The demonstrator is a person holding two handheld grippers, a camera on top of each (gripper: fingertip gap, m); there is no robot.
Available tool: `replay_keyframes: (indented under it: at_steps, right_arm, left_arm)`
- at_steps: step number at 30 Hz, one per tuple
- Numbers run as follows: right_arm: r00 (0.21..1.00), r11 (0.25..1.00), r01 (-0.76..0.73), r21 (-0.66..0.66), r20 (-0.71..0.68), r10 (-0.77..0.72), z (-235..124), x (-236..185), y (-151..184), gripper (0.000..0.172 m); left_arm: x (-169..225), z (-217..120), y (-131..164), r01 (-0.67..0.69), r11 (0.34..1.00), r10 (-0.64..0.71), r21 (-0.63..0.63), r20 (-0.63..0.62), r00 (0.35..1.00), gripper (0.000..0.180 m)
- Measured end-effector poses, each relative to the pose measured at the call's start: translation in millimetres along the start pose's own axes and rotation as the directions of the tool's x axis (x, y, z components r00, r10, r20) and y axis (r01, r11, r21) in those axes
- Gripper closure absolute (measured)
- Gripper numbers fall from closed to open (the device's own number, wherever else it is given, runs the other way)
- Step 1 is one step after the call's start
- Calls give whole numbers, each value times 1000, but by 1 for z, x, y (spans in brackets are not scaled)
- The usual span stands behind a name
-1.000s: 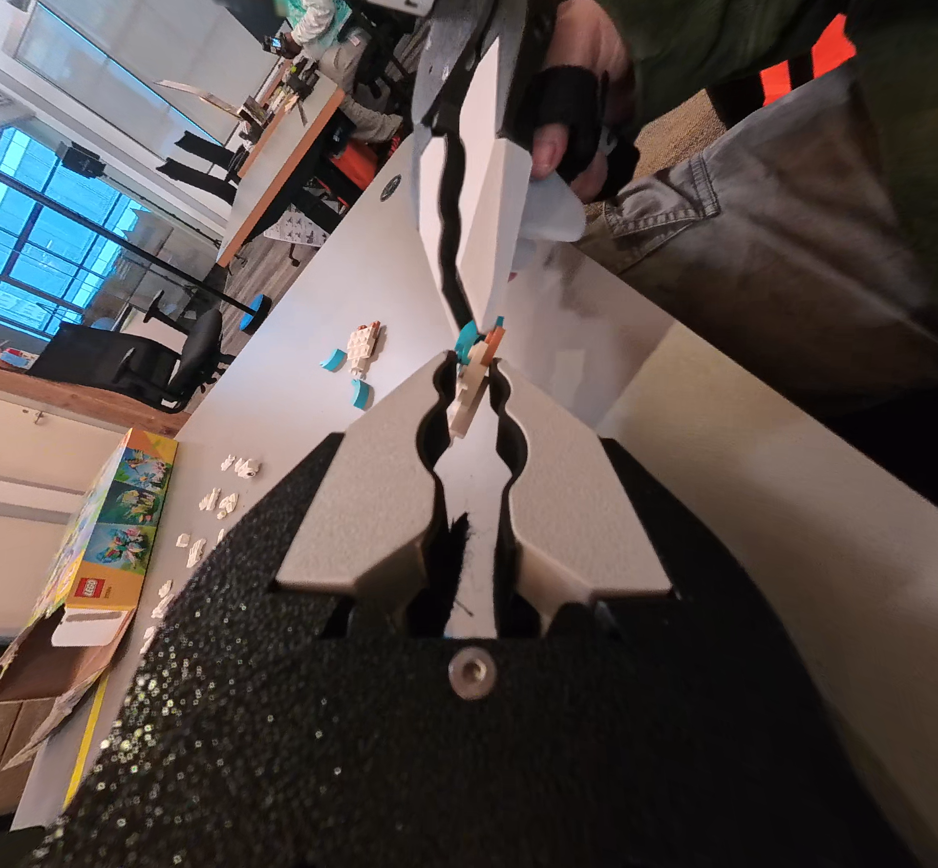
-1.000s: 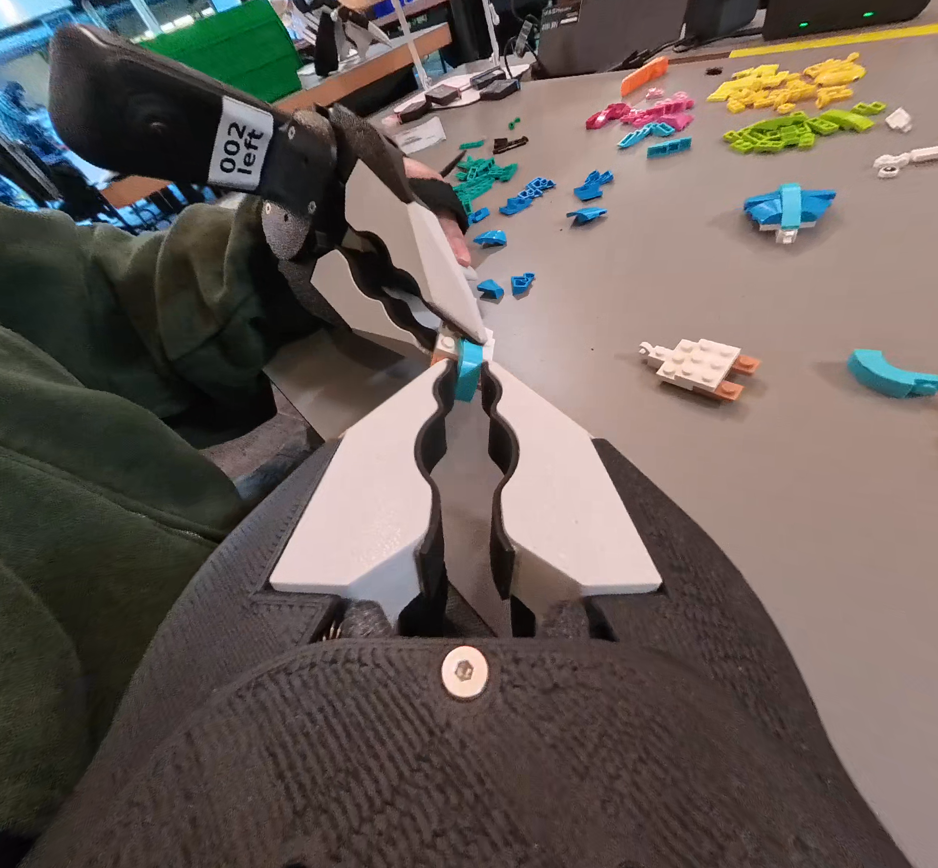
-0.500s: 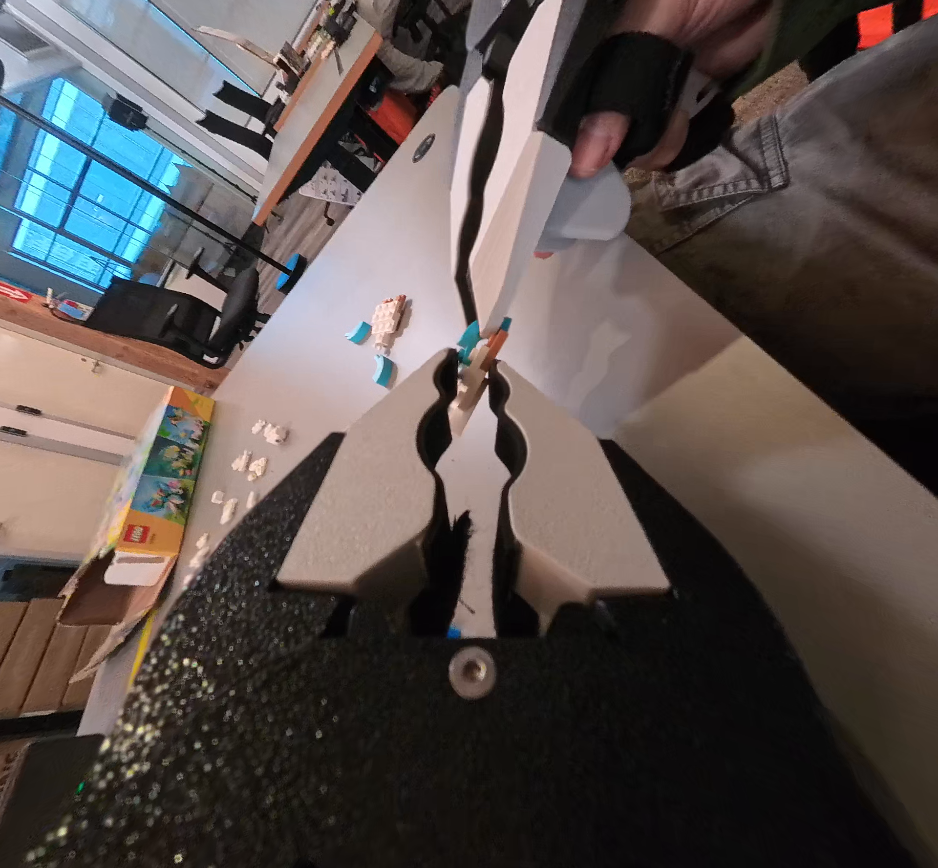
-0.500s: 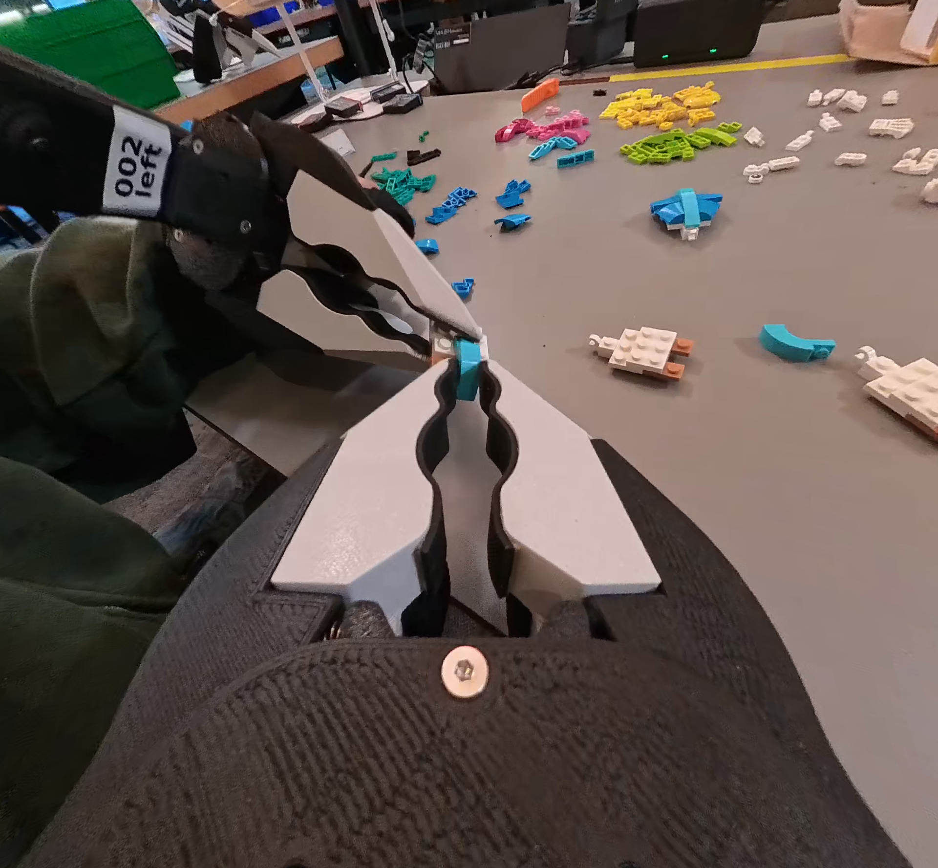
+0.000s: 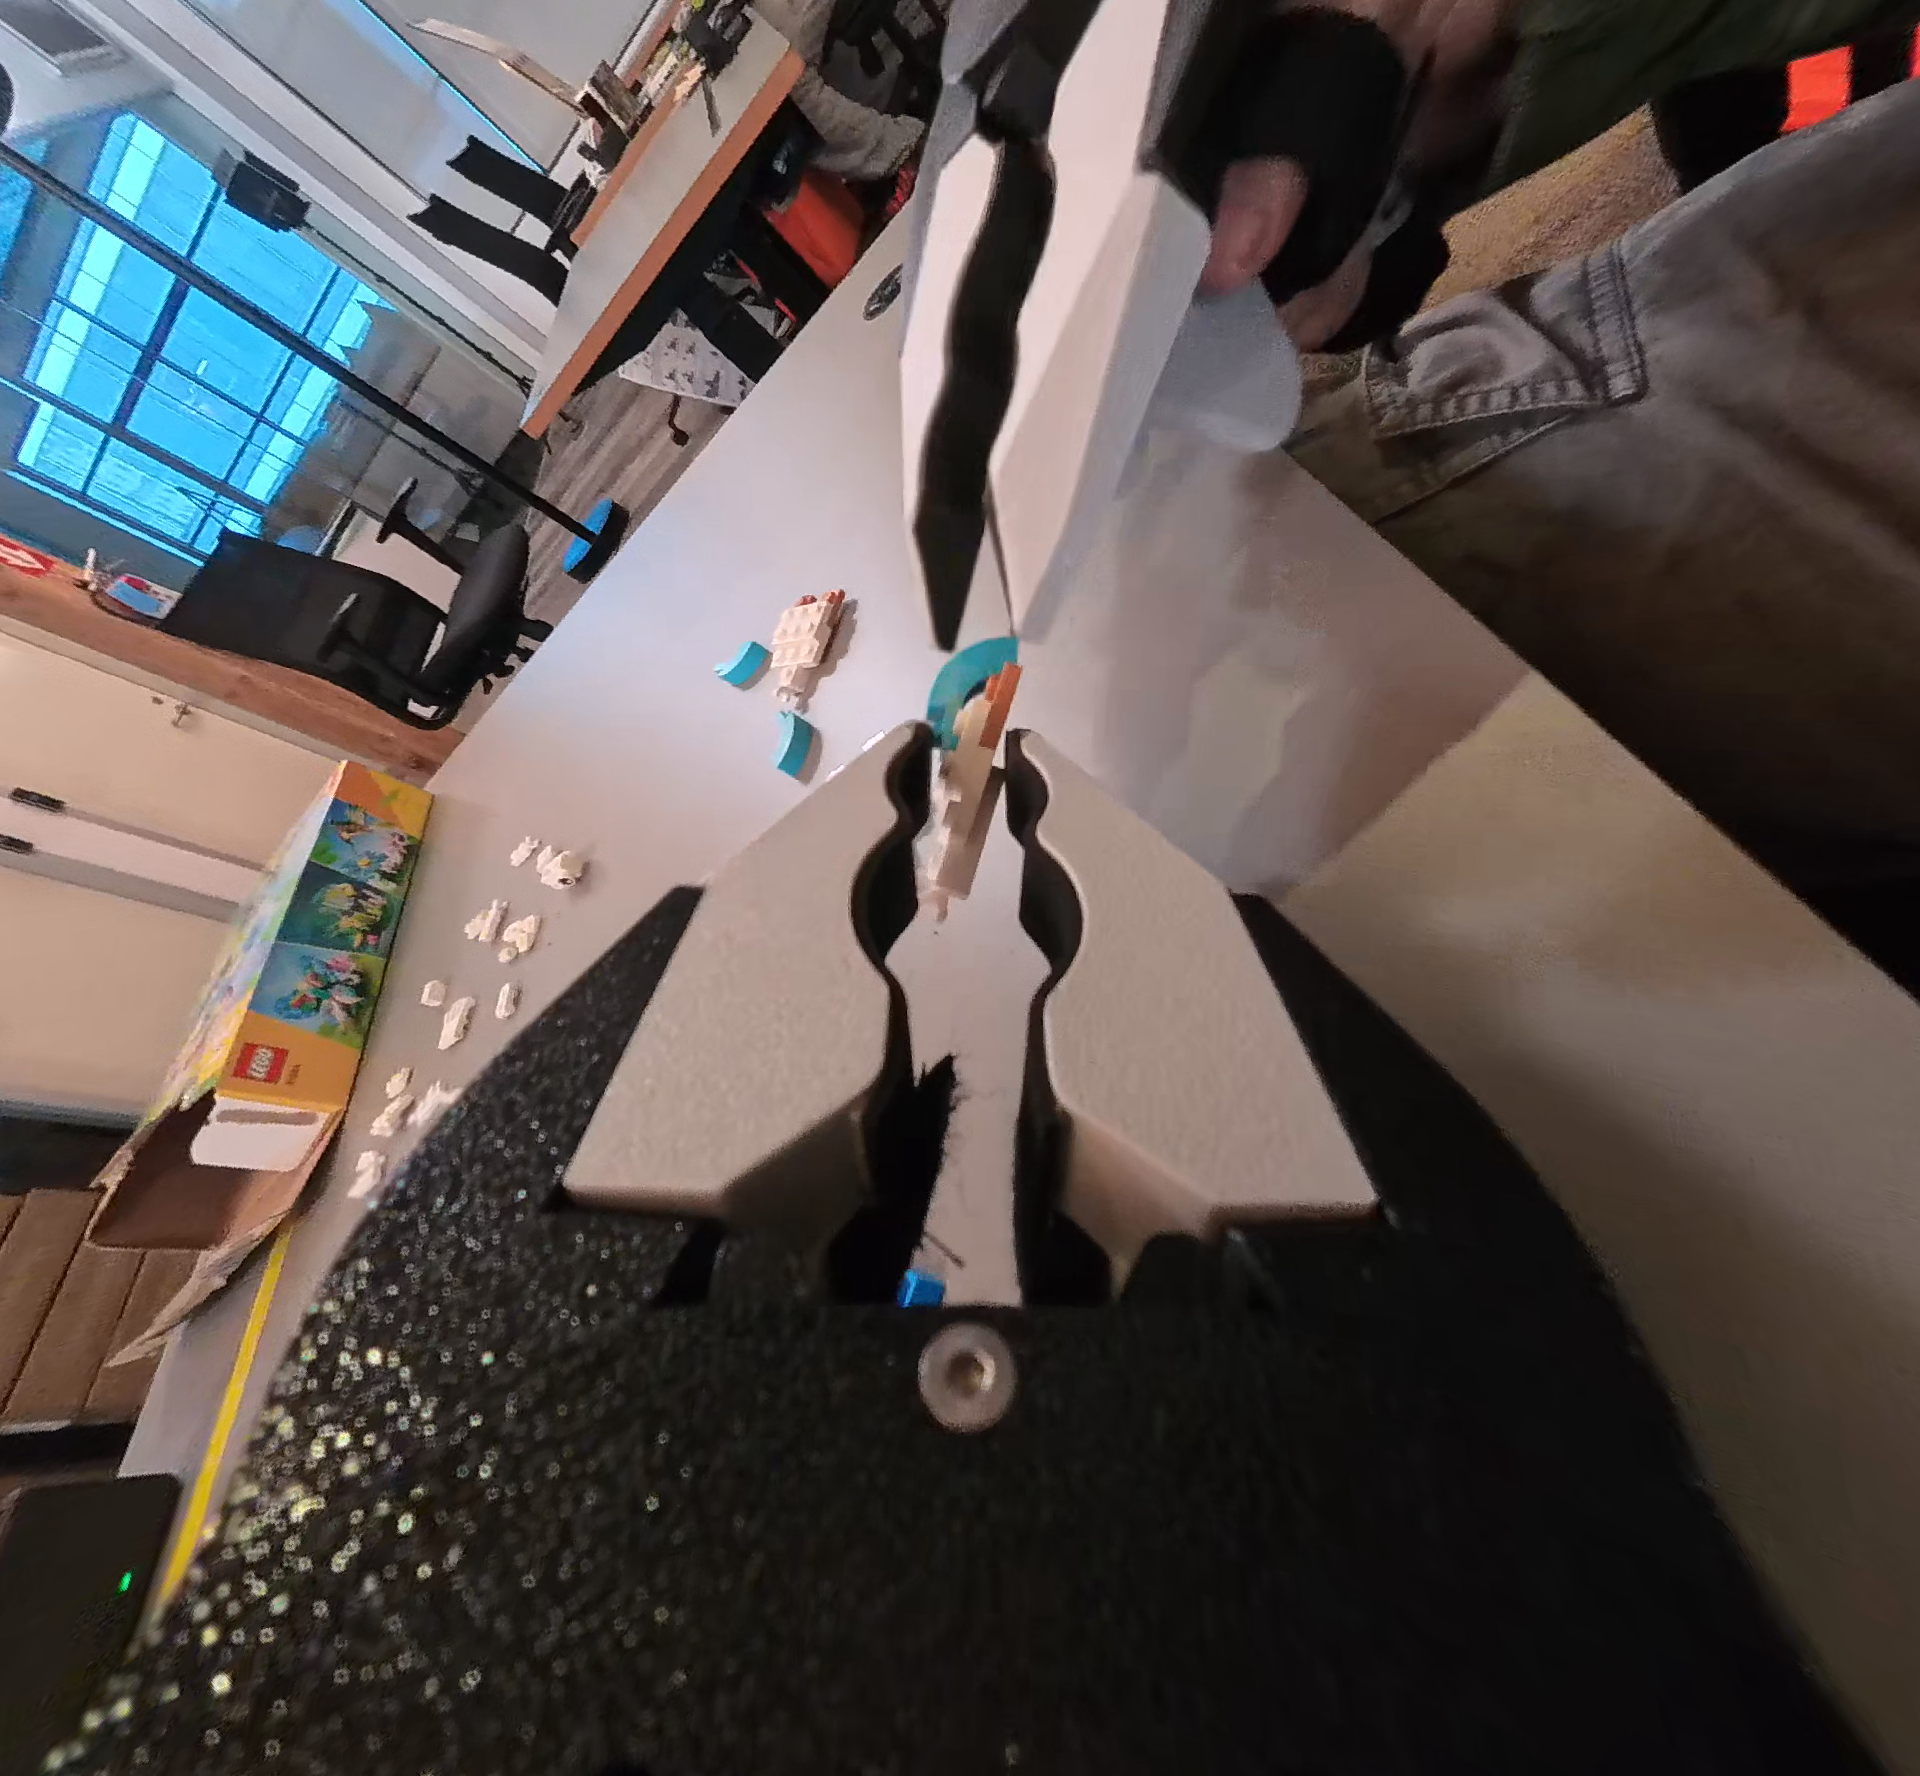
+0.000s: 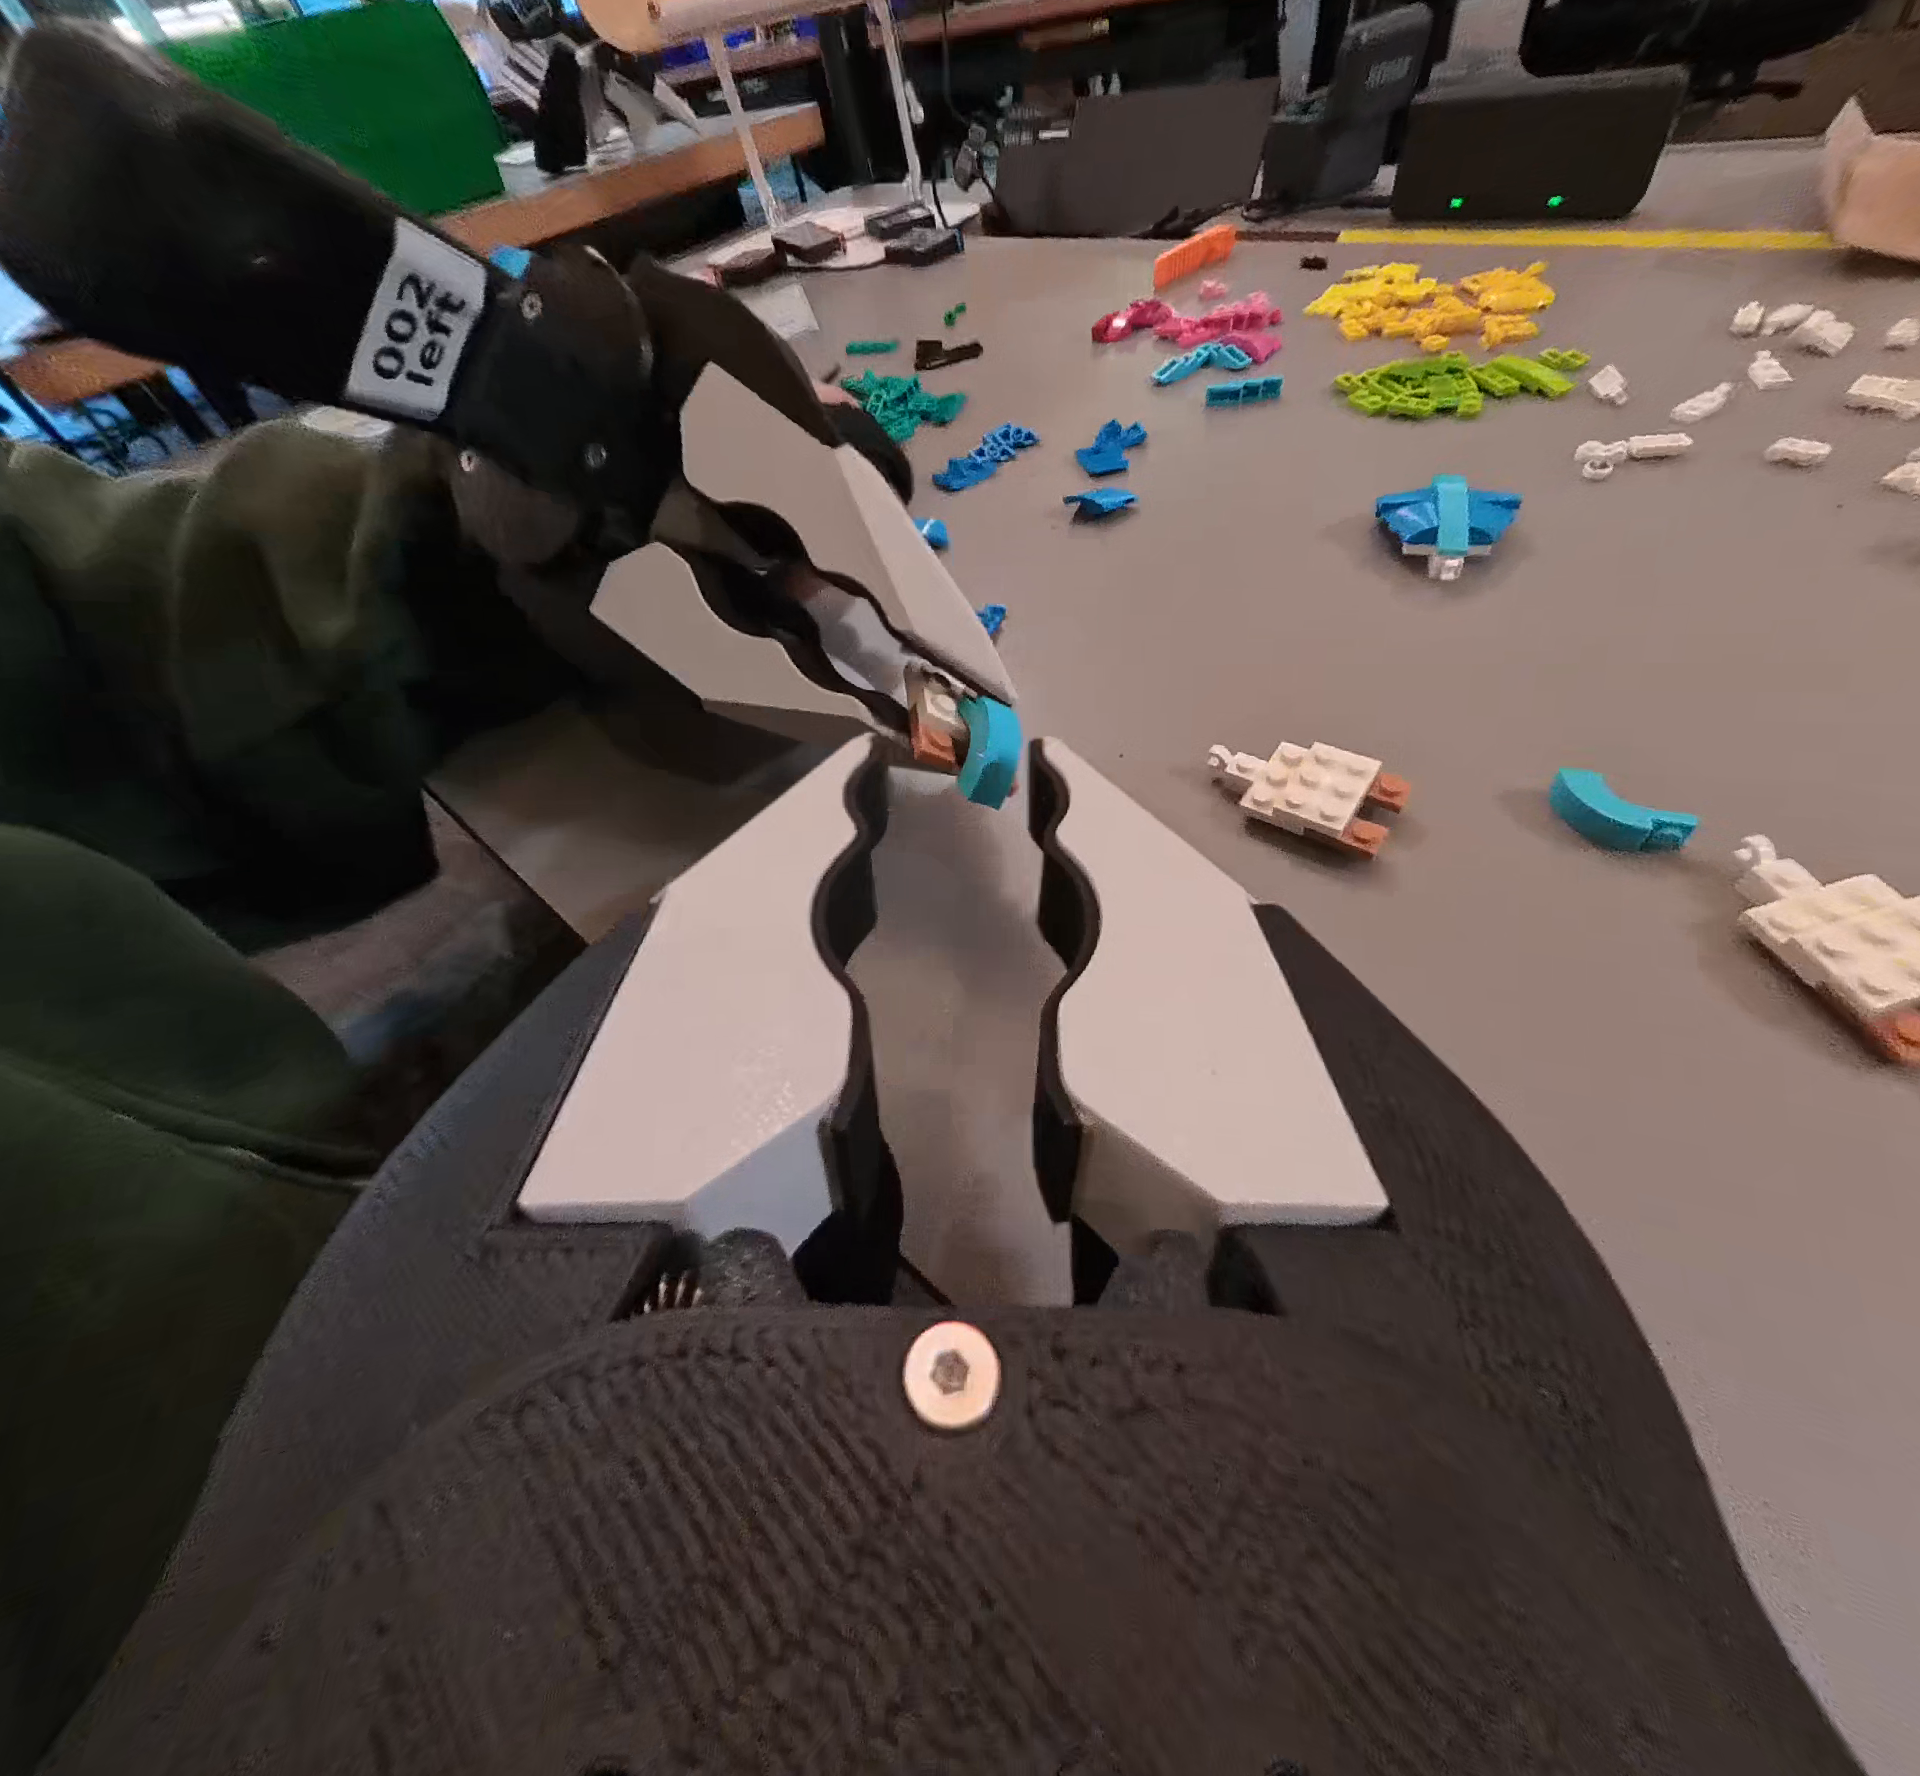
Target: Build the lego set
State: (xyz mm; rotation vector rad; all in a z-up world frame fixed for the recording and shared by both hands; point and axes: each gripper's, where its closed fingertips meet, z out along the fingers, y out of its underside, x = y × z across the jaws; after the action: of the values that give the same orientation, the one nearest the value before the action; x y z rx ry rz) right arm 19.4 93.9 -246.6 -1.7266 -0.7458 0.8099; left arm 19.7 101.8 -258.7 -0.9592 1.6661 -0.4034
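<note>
My left gripper (image 5: 966, 739) is shut on a small white and orange brick assembly (image 5: 961, 822), held edge-on above the grey table (image 5: 665, 687). A teal curved brick (image 5: 961, 677) sits on the assembly's front end. In the right wrist view the left gripper (image 6: 935, 708) comes in from the left with the same assembly (image 6: 930, 729) and teal brick (image 6: 987, 750). My right gripper (image 6: 954, 755) is open. Its fingertips stand on either side of the teal brick without pressing on it. In the left wrist view the right gripper (image 5: 982, 630) hangs just above the teal brick.
On the table lie a white and orange assembly (image 6: 1304, 796), a loose teal curved brick (image 6: 1621, 812), a larger white assembly (image 6: 1839, 947) and a blue build (image 6: 1444, 516). Farther back are yellow (image 6: 1434, 303), green (image 6: 1444, 381) and pink (image 6: 1195, 324) piles. A colourful box (image 5: 312, 947) lies at the table's end. The blue build (image 6: 1444, 516) is about equally far from each gripper, around 20 cm.
My right gripper was shut on the teal curved brick and has opened, letting go of it. The brick stays on the assembly in my left gripper, which has stayed shut.
</note>
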Motion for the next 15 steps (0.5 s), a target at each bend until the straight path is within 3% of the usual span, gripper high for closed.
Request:
replay_keyframes:
  at_steps: [3, 5, 9, 12, 15]
  right_arm:
    - [985, 986, 168, -18, -42, -169, -2, -2, -2, 133]
    - [929, 931, 356, -79, -79, -362, 1, -5, -1, 138]
    - [660, 666, 714, -218, -107, -743, 9, -9, 2, 151]
    - [549, 548, 789, -277, -83, -832, 14, -8, 6, 158]
    - [556, 554, 788, -268, -76, -828, 13, -6, 5, 167]
  left_arm:
    - [-5, -1, 2, 54, 999, -54, -1, 8, 998, 169]
    - [-7, -1, 1, 116, 993, -116, 11, -4, 993, 169]
    - [-3, -2, -1, 208, 978, -206, 26, -66, 976, 169]
    - [1, -3, -1, 205, 978, -202, 26, -95, 975, 169]
    - [2, -4, -2, 214, 976, -209, 34, -109, 972, 169]
